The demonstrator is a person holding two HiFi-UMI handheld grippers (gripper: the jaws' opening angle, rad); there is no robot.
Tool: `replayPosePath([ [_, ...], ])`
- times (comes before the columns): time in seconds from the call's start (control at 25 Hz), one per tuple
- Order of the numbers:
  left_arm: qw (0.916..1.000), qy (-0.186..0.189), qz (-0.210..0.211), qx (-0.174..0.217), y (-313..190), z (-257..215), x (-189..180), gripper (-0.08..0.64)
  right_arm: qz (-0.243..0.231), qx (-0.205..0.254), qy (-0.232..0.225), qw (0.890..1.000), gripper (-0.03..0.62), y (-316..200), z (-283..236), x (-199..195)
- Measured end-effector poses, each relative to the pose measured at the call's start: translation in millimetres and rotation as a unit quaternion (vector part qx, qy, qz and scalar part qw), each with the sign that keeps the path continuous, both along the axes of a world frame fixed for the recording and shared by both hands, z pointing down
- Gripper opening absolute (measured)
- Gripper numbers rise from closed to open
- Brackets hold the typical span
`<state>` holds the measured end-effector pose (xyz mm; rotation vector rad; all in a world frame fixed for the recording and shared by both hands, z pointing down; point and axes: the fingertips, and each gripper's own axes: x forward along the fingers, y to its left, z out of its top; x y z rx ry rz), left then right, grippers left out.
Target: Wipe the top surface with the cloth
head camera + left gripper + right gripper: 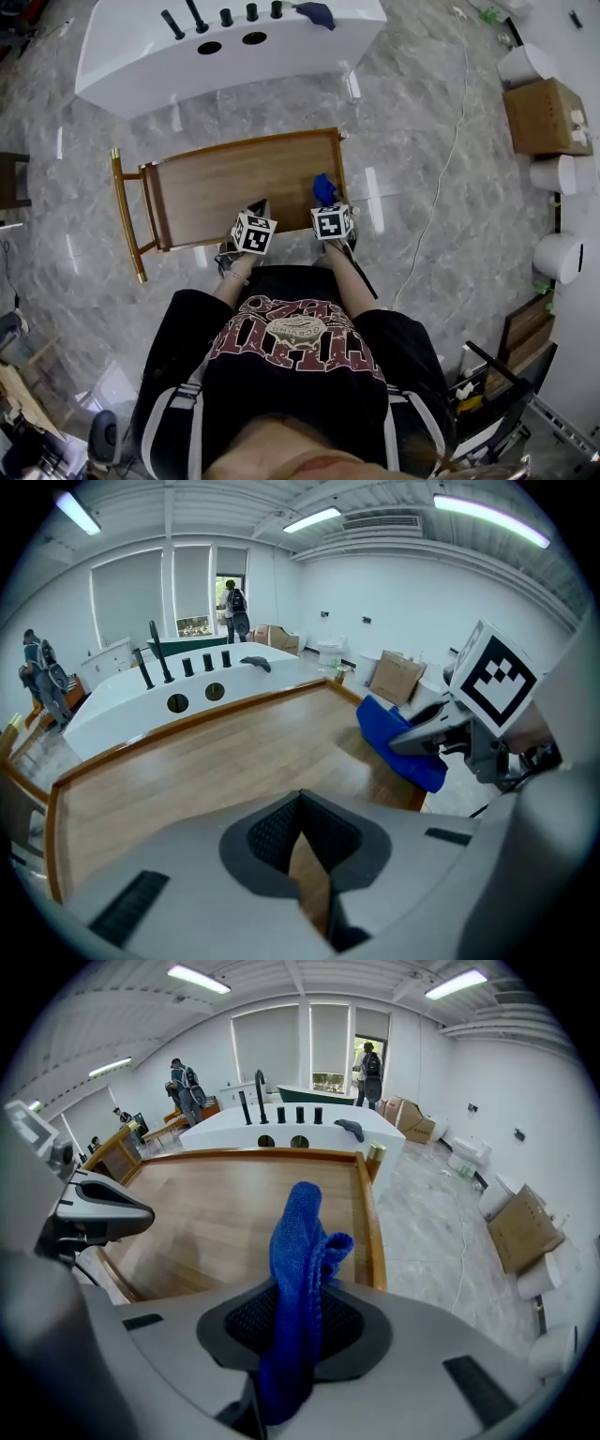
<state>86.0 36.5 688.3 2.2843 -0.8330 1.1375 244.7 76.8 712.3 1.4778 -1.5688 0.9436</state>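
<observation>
1. Two tongs are held side by side over the near edge of the wooden surface (234, 183), each in one of the person's hands.
2. Right tongs (295, 1312): clamped on the blue cloth (298, 1260), which stands up in a bunched fold out of the grip and also hangs down below it.
3. Left tongs (300, 803): tips together with nothing between them (only bare wood shows through the gap behind the tips), pointing across the surface.
4. From the head view, the cloth (323, 187) sits at the near right corner of the surface, just ahead of the right tongs' marker cube. The left gripper view shows it low over that corner, but I cannot tell whether it touches the wood.
5. A raised brass-coloured rim (127, 216) runs round the surface, which stands on a grey marble-patterned floor (422, 169).
6. Beyond the far edge stands a long white counter (141, 56) with a row of black upright pieces (197, 17) and two round holes.
7. Off to the right, well apart from the surface, a cardboard box (542, 114) rests on the floor.
</observation>
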Motion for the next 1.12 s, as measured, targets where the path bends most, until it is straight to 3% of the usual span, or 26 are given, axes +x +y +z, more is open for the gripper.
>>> replayPosePath([
  [0.36,0.9978,0.023,-0.06,0.019,-12.7,-25.4,-21.2,0.048,-0.072,0.057,-0.062,0.994,0.091,-39.3,-32.4,-61.2],
  [0.56,0.9953,0.029,-0.076,0.051,-22.9,-47.1,-32.8,0.048,-0.109,0.09,-0.085,0.986,0.091,-53.0,-60.7,-86.9],
  [1.12,0.9738,0.109,-0.144,0.138,-49.3,-144.4,-44.4,0.048,-0.141,0.209,-0.169,0.953,0.091,-82.3,-175.3,-137.3],
])
